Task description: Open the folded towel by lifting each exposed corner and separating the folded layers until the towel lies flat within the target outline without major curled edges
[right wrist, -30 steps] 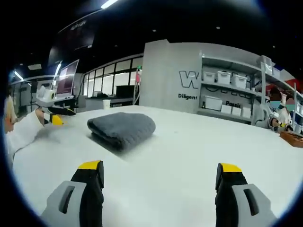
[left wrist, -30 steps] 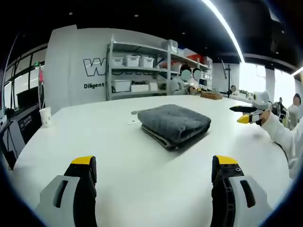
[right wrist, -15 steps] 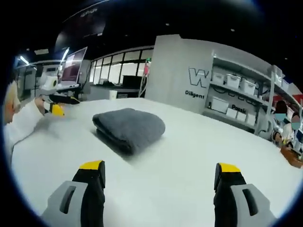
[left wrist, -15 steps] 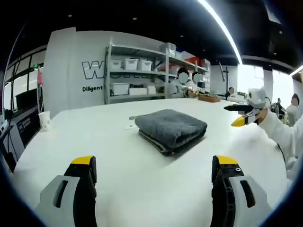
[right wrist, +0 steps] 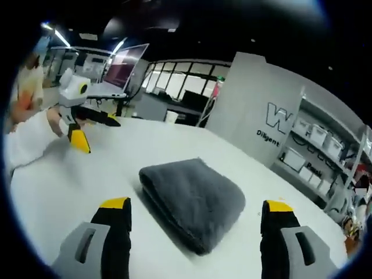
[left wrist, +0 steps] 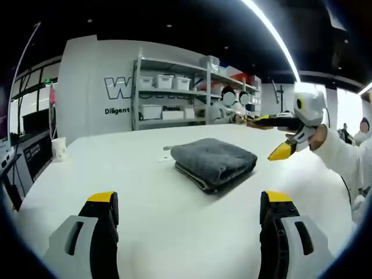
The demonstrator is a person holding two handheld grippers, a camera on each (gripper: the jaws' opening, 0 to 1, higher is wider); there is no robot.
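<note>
Approaching: both grippers (left wrist: 186, 218) (right wrist: 195, 224) gaped empty, flanking the folded towel (right wrist: 195, 200) mid-bench (left wrist: 116, 174), corners untouched.

Large dark letters are being shown on the grey wall (left wrist: 99, 75) far ahead of the left tool: a "W" with further letters cut off by the shelving (left wrist: 174, 87), and beneath it the smaller word "Diligent". In the right gripper view the same wall (right wrist: 261, 87) is being seen ahead and to the right, carrying "W" and "Diligent". Labels on the shelf bins are too small to be read.
</note>
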